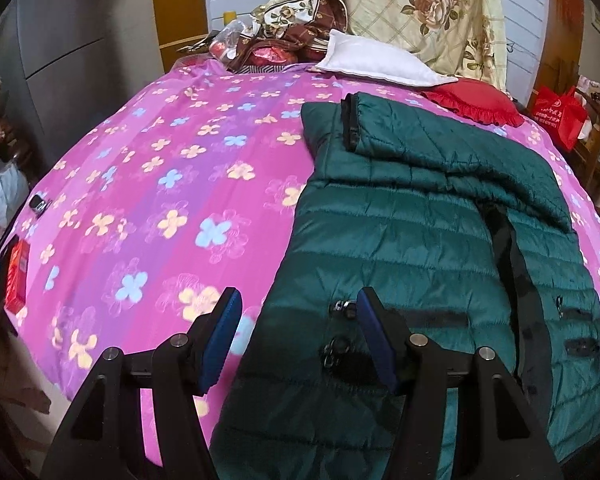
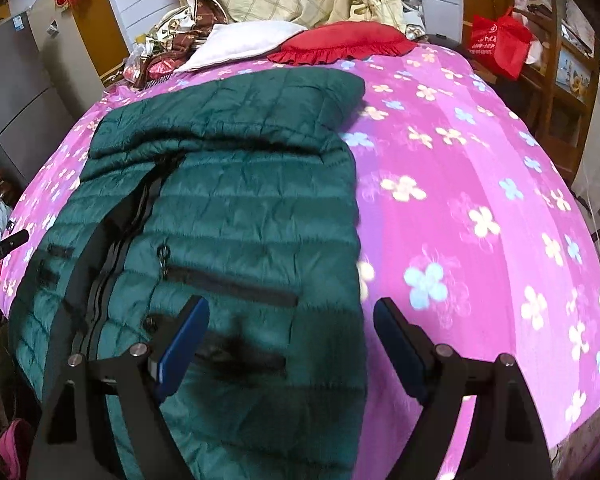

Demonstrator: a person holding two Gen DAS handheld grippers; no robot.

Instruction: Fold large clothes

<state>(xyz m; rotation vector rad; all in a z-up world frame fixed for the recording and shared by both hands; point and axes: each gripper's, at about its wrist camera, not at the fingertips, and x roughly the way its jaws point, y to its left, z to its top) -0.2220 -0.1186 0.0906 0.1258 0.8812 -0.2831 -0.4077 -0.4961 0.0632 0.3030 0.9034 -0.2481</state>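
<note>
Flat on bed, green quilted jacket [image 1: 400, 232], sleeves folded in, zipper up.

The green jacket [image 1: 412, 216] is quilted cloth with a satin sheen (its zipper tape matt black). The pink flowered bedsheet [image 1: 172, 184] looks smooth, soft cotton. Both grippers' fingers [image 2: 182, 354] are matt black plastic with blue rubbery pads and bright metal pins.

Left tongs [image 1: 298, 304] pointed steeply downward, jaws apart, blue pads [image 1: 220, 340] bare, nothing clamped between them. Right tongs [image 2: 290, 312] at a similar downward tilt, jaws spread wider, pads [image 2: 184, 344] likewise bare.
</note>
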